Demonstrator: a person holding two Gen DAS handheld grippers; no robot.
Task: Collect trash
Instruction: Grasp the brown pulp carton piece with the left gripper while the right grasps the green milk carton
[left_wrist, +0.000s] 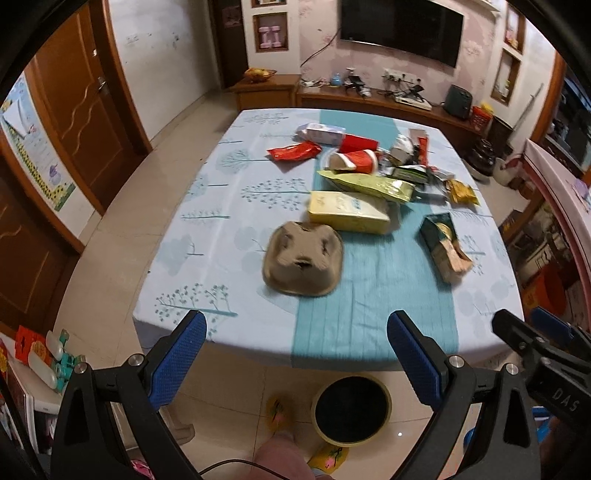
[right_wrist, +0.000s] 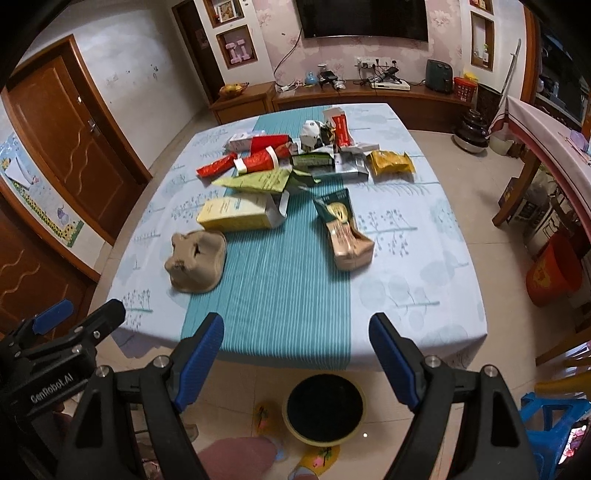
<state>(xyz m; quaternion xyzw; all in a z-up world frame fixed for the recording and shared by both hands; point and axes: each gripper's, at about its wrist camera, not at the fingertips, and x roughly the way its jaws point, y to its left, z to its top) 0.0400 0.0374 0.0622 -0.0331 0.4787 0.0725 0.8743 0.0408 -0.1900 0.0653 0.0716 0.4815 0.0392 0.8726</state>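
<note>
The near strip of the table is lying bare, giving both wide-open grippers free passage in over its front edge. Further in, the egg carton and torn green box are flanking an open lane, which the yellow box and piled wrappers are blocking beyond.

A living room in somebody's home.

A big flat TV hangs on a flowery pink wall, and under it runs a long wooden cabinet with plugs and small gadgets on top. There are brown wooden doors, a bowl of what looks like fruit, pink dumbbells in a wall nook, and a shiny tile floor. The worktop wears a pale blue cloth with little trees printed on it.
</note>
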